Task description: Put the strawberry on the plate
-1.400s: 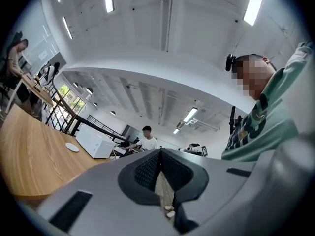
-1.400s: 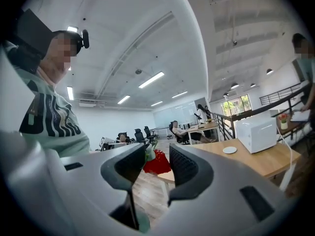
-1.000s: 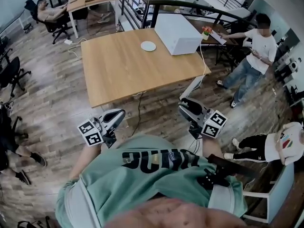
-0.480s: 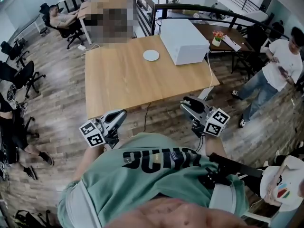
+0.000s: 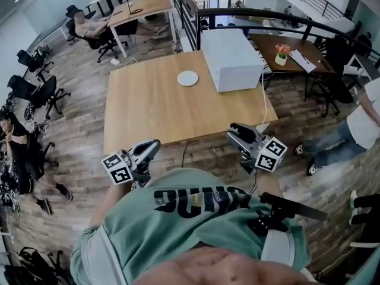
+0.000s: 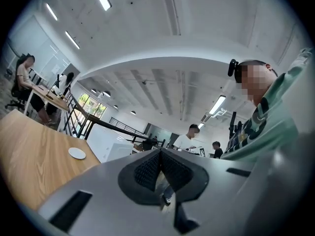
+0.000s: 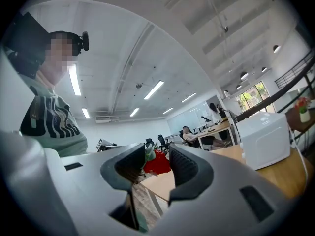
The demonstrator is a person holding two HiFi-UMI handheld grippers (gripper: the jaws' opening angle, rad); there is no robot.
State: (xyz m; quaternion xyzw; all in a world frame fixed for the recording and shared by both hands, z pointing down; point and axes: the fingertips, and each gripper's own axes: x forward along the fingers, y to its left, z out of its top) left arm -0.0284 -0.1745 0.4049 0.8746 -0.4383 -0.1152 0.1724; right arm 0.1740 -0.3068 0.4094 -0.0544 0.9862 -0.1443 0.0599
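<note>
Right gripper view shows the strawberry [image 7: 159, 164] pinched in the jaws of the right gripper [image 7: 157, 157]. In head view the plate [image 5: 187, 78] sits well apart, up-left on the surface [image 5: 142, 114]. The left gripper [image 6: 160, 167] has its jaws together, empty.

The head camera is looking steeply down over the person's chest, taking in the left tongs [image 5: 149, 147] and right tongs [image 5: 236, 132] close below and the wooden surface [image 5: 160, 105] farther ahead. Each tongs camera is riding right behind its own jaws, pointing about level: the left one is facing along the surface toward the plate [image 5: 187, 78], the right one across the room. All three are sharing the surface and the white box [image 5: 231, 59].
</note>
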